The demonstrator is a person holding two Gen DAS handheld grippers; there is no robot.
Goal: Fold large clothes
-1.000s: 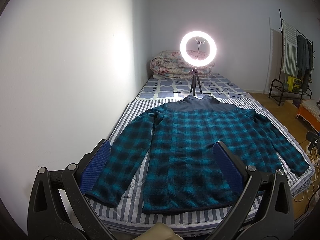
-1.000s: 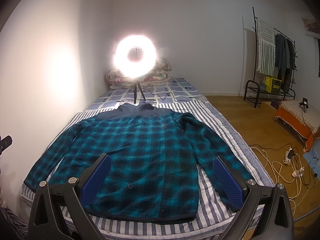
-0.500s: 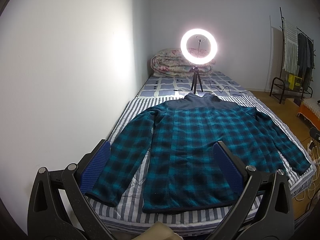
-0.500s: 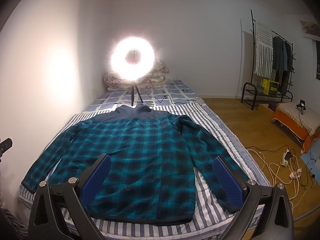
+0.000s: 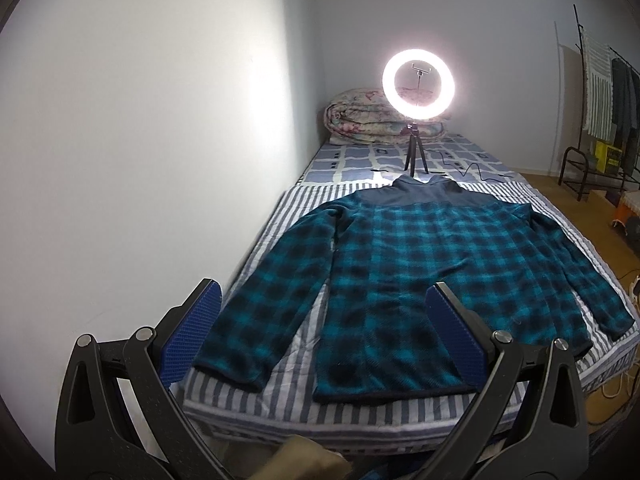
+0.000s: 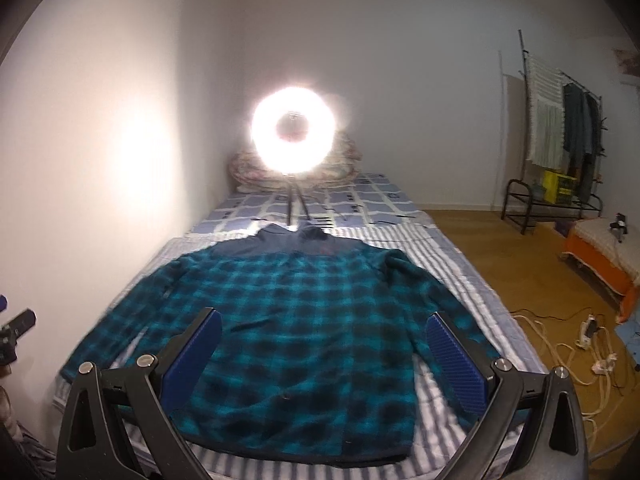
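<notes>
Teal-and-black plaid jacket (image 5: pixel 420 276) lies spread flat on the striped bed (image 5: pixel 360 412), hem toward the cameras, dark collar at the far end, both sleeves angled out to the sides; in the left wrist view its body fills the centre, with the nearer cuff at about 7 o'clock and the far cuff at about 4 o'clock; left gripper (image 5: pixel 324 332) hangs above the foot of the bed with jaws spread wide, blue pads apart, nothing between them, clear of the fabric; right gripper (image 6: pixel 324 354) likewise stands wide open over the lower half of the jacket, holding nothing; contact with the cloth not evident; lit ring light (image 5: pixel 418 85) on a small tripod stands on the bed just beyond the collar, at 12 o'clock; rolled quilt (image 5: pixel 360 118) behind it against the wall; clothes rack (image 6: pixel 560 136) at 2 o'clock; cables (image 6: pixel 568 344) on the wood floor at 4 o'clock
</notes>
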